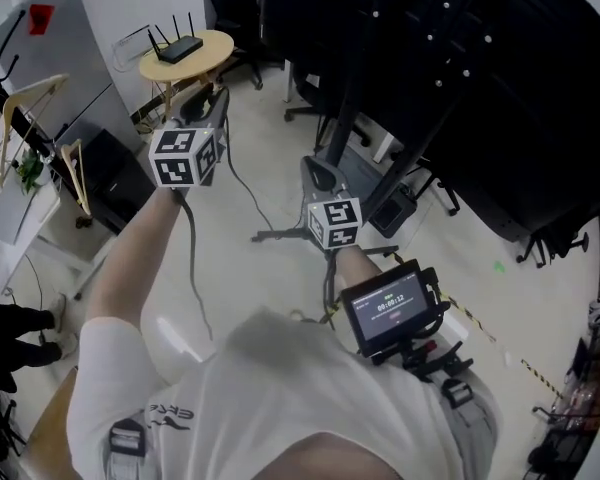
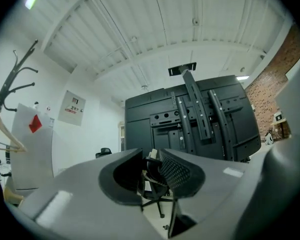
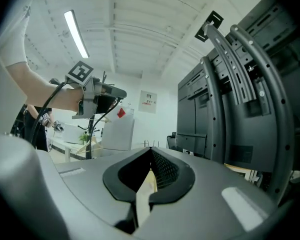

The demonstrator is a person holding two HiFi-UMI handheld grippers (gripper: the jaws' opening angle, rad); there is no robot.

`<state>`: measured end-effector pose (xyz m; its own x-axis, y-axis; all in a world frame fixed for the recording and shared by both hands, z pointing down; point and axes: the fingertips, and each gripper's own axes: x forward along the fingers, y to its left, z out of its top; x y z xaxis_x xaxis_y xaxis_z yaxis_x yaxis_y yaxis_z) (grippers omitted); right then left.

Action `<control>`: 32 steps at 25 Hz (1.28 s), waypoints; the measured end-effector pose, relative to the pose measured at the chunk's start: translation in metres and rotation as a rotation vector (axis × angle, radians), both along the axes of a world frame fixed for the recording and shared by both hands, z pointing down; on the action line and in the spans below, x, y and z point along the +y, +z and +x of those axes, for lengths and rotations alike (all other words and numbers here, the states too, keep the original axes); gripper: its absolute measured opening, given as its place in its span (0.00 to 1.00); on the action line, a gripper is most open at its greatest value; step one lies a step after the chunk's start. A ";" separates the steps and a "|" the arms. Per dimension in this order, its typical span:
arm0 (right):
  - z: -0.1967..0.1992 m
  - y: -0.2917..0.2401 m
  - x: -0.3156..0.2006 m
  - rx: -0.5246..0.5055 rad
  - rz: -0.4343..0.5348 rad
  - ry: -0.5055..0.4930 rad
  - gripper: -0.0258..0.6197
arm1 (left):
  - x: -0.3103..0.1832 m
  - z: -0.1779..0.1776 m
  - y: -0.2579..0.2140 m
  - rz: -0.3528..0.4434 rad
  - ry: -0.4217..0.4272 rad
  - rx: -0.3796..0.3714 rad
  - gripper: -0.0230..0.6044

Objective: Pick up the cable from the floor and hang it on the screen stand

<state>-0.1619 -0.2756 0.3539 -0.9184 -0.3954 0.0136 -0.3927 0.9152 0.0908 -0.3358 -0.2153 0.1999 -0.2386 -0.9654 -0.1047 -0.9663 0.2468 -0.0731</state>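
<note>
**Cable pinched in the left gripper, stand ahead**

The left gripper (image 2: 152, 166) has its jaws partly closed on the thin black cable (image 2: 172, 219). Strands sit in the gap between the ribbed pads, and one run drops away below them. The right gripper view shows the same hold from the side: the cable (image 3: 104, 116) hangs in a loose curve from the front of the left gripper (image 3: 117, 92).

The right gripper (image 3: 151, 171) has its jaws pressed together. A narrow pale strip (image 3: 145, 194) shows at their seam, but I cannot tell what it is.

From the head view, the left gripper (image 1: 208, 103) is held up and forward with the right gripper (image 1: 318, 173) beside it. The cable (image 1: 245, 193) trails down from the left one toward the pale floor (image 1: 280, 148).

The tall black screen stand with curved upright rails (image 1: 400, 158) rises just beyond both grippers and fills much of each gripper view (image 2: 200, 119) (image 3: 230, 99).

The cable looks light, limp and fairly smooth, so it will probably sag and swing instead of keeping a shape. It could also slide through a light pinch. The best hold is likely near the middle of its length, so that both ends drape evenly over a rail or bracket.
</note>
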 end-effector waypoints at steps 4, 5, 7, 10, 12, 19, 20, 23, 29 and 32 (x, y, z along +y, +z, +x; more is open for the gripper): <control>0.011 -0.014 0.010 -0.019 0.021 -0.006 0.06 | -0.001 0.021 -0.030 0.032 0.036 -0.026 0.21; 0.015 -0.016 0.012 -0.020 0.026 -0.008 0.06 | -0.004 0.026 -0.036 0.036 0.043 -0.028 0.21; 0.019 -0.020 0.014 -0.019 0.035 -0.013 0.06 | -0.010 0.031 -0.048 0.042 0.056 -0.032 0.21; 0.023 -0.023 0.019 -0.015 0.042 -0.018 0.06 | -0.016 0.035 -0.069 0.054 0.075 -0.036 0.20; 0.027 -0.024 0.020 -0.018 0.042 -0.025 0.06 | -0.021 0.042 -0.084 0.066 0.088 -0.046 0.20; 0.033 -0.024 0.020 -0.043 0.033 -0.056 0.09 | -0.049 0.071 -0.124 0.095 0.148 -0.083 0.20; 0.033 -0.022 0.024 -0.041 0.030 -0.074 0.11 | -0.053 0.075 -0.124 0.092 0.156 -0.079 0.20; 0.030 -0.014 0.032 -0.021 0.025 -0.125 0.21 | -0.064 0.086 -0.131 0.091 0.181 -0.075 0.20; 0.031 0.015 0.026 0.054 -0.005 -0.131 0.29 | -0.082 0.113 -0.158 0.119 0.230 -0.109 0.20; 0.028 0.032 0.025 0.098 -0.011 -0.126 0.29 | -0.086 0.126 -0.164 0.127 0.255 -0.119 0.20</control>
